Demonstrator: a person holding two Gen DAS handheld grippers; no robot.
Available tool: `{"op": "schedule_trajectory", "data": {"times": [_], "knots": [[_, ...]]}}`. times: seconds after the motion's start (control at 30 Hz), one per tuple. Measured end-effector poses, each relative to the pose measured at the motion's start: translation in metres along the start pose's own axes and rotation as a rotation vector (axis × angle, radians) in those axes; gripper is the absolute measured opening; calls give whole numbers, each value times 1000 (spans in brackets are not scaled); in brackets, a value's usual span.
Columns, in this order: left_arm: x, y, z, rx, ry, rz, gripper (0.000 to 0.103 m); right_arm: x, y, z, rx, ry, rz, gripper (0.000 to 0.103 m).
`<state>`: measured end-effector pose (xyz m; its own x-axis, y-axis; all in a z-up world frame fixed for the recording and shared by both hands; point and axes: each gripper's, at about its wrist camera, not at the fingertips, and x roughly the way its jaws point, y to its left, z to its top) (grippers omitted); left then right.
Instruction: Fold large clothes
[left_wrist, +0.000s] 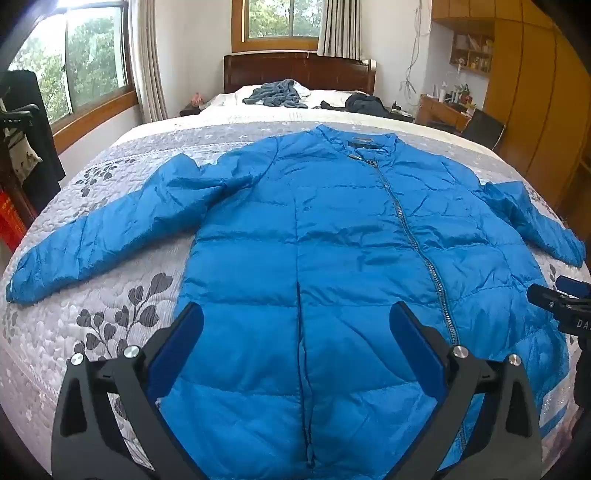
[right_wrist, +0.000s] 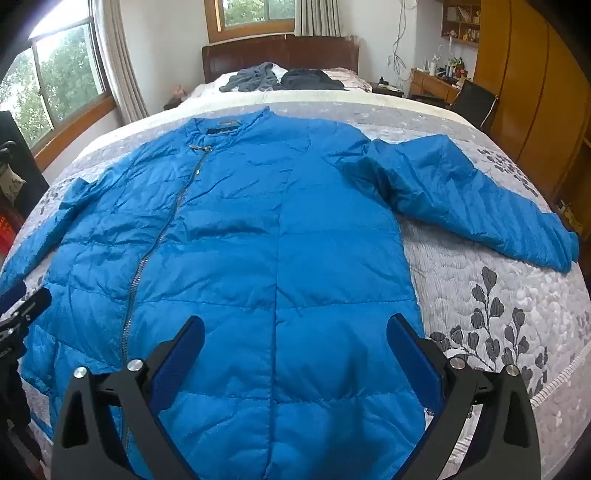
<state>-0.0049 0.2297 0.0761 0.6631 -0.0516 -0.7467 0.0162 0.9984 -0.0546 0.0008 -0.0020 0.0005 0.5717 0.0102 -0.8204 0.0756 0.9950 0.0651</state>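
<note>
A large blue puffer jacket (left_wrist: 332, 240) (right_wrist: 258, 229) lies flat and zipped on the bed, collar toward the headboard, both sleeves spread out to the sides. My left gripper (left_wrist: 295, 325) hovers open over the lower left half of the jacket, nothing between its blue pads. Over the lower right half my right gripper (right_wrist: 295, 328) also stands open and holds nothing. The right gripper's tip shows at the right edge of the left wrist view (left_wrist: 557, 299); the left gripper's tip shows at the left edge of the right wrist view (right_wrist: 26, 306).
The jacket rests on a grey quilt with a leaf pattern (left_wrist: 110, 321) (right_wrist: 498, 314). Two dark garments (left_wrist: 277, 94) (right_wrist: 314, 79) lie near the wooden headboard (left_wrist: 295, 68). A desk and chair (right_wrist: 476, 99) stand to the right, with a wooden wardrobe (right_wrist: 535, 92) behind them.
</note>
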Motion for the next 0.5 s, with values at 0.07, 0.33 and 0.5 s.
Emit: {"op": "schedule_trajectory", "data": {"times": [0.07,0.33,0.5], "knots": [[-2,-1,-1,10,-4,7,100,-1,-2,4,4,8,5,99],[1,2,0,5,-1,7,100,-4,2,-1,-12,-25,-23,99],[3,4,0,9,-4,7,100,-2,2,0,-14,-24,-24,99]]}}
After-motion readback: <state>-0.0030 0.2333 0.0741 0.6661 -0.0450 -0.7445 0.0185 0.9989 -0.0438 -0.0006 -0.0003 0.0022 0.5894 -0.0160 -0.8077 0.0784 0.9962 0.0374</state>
